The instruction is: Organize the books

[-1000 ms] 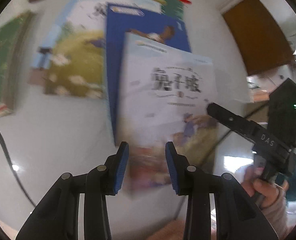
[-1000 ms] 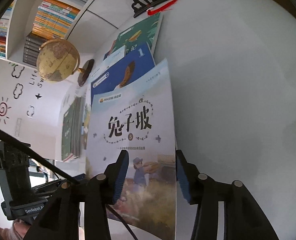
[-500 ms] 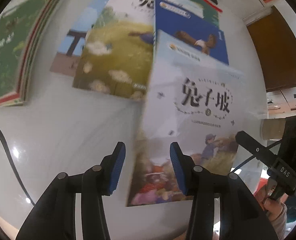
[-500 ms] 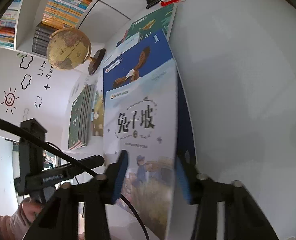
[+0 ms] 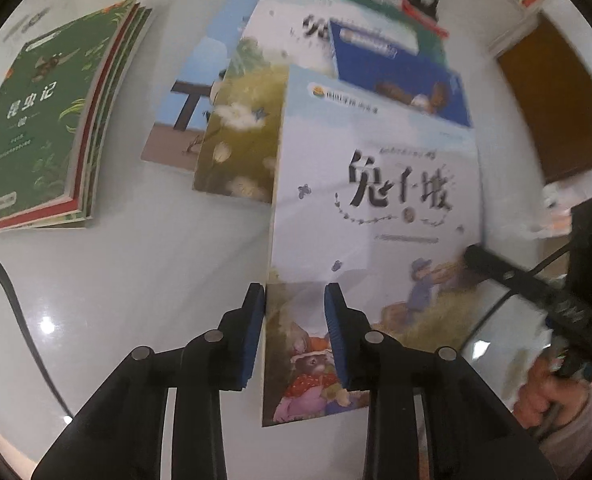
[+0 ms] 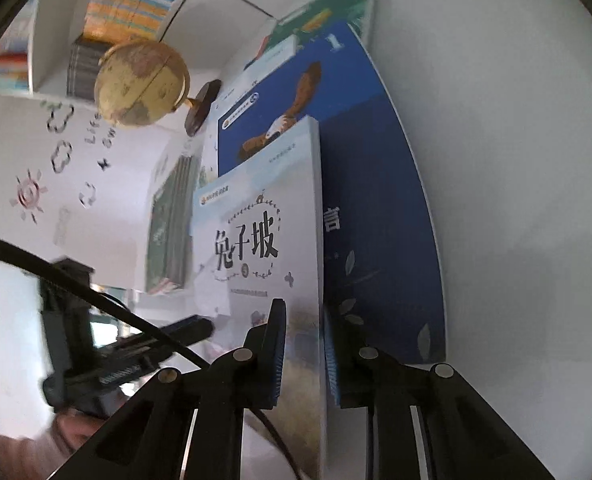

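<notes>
In the left wrist view, a stack of books [image 5: 51, 120] lies at left; overlapping books [image 5: 255, 112] spread across the centre, the rabbit-hill book [image 5: 376, 208] lower right on them, on the table [image 5: 135, 280].

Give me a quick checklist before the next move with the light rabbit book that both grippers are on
1. Right gripper closed on the light rabbit book: ok, its edge sits between the fingers.
2. Left gripper gripping the same book: cannot tell, fingers straddle the near corner with a gap showing.
3. Book lifted off the blue book: ok, far end raised.
4. Green book stack tidy to receive it: ok.
5. Cable out of the path: cannot tell.
</notes>
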`<state>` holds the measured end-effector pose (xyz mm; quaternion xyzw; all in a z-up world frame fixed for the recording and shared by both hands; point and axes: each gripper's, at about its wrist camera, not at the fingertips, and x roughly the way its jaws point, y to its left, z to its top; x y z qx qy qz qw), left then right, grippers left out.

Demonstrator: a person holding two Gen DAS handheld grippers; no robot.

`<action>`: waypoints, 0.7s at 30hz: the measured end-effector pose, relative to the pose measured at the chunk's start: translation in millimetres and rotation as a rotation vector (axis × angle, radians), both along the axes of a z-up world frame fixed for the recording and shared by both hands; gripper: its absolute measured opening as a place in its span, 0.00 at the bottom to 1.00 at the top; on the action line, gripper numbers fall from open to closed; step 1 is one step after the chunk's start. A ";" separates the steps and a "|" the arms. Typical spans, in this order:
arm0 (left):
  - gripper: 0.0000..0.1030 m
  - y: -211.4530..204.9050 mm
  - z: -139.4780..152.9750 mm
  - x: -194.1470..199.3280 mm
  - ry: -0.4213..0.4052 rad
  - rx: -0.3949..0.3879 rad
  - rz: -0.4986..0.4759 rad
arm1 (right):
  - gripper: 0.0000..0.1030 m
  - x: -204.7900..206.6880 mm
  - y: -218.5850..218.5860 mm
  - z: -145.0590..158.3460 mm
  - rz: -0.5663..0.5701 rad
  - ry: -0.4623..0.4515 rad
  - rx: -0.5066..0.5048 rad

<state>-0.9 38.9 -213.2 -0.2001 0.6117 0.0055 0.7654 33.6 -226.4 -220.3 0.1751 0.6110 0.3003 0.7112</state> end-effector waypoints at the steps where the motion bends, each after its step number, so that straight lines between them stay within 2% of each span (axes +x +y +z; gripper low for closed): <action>1: 0.26 2.7 4.7 -0.3 -0.028 -0.030 0.009 | 0.15 -0.3 1.0 3.5 0.007 -0.025 -0.029; 3: 0.26 5.3 14.6 0.6 -0.079 -0.090 0.009 | 0.12 3.3 -1.2 5.2 -0.015 -0.022 -0.044; 5: 0.26 3.3 18.5 4.9 -0.093 -0.105 -0.010 | 0.11 7.8 -7.6 3.9 -0.041 -0.015 -0.040; 8: 0.26 3.0 19.9 6.9 -0.085 -0.114 -0.012 | 0.11 9.4 -10.2 5.5 -0.048 -0.021 -0.051; 11: 0.26 7.3 22.1 11.3 -0.097 -0.159 0.004 | 0.11 10.2 -11.4 7.6 -0.071 -0.019 -0.039; 14: 0.24 12.1 23.1 10.4 -0.106 -0.248 0.024 | 0.11 13.0 -8.4 10.1 -0.070 -0.023 -0.045; 15: 0.24 12.6 28.5 6.1 -0.105 -0.244 0.022 | 0.11 13.6 -6.7 10.2 -0.067 -0.023 -0.049; 18: 0.23 2.4 37.6 10.6 -0.115 -0.140 -0.024 | 0.11 11.9 2.2 7.6 -0.044 -0.026 -0.066; 20: 0.11 0.1 39.7 13.4 -0.108 -0.067 -0.036 | 0.10 10.8 1.2 4.7 -0.060 -0.007 -0.041; 21: 0.11 1.1 40.3 13.1 -0.105 -0.045 -0.045 | 0.10 10.2 0.9 5.5 -0.065 -0.007 -0.037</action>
